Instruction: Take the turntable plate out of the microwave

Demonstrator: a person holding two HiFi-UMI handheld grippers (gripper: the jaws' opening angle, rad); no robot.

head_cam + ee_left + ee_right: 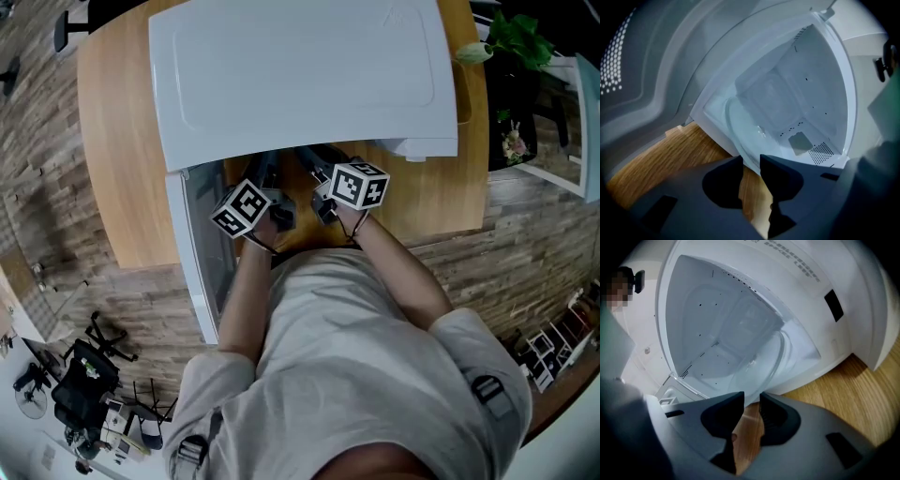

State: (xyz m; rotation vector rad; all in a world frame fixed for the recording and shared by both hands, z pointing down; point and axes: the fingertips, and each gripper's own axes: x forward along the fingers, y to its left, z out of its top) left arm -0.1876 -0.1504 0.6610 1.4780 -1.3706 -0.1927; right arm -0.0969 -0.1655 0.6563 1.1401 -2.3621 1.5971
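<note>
Steadiness is what this lift wants: both claws should hold an even pinch and draw the turntable plate (738,133) toward the person level, raised just enough that its underside clears the front sill of the microwave (300,84); a tilt, or one hand leading the other, would likely twist the glass in the pads or knock it on the opening; slow and together looks best. The left gripper (751,162) looks clamped on the plate's near rim toward its left side, jaws narrowly apart with the clear edge running into the gap; the right gripper (751,398) looks clamped likewise on the near rim toward its right side. The plate lies mostly inside the cavity, low near its floor, with its near edge already out over the sill and above the wooden table (112,141); the door (199,253) stands open at the left.
</note>
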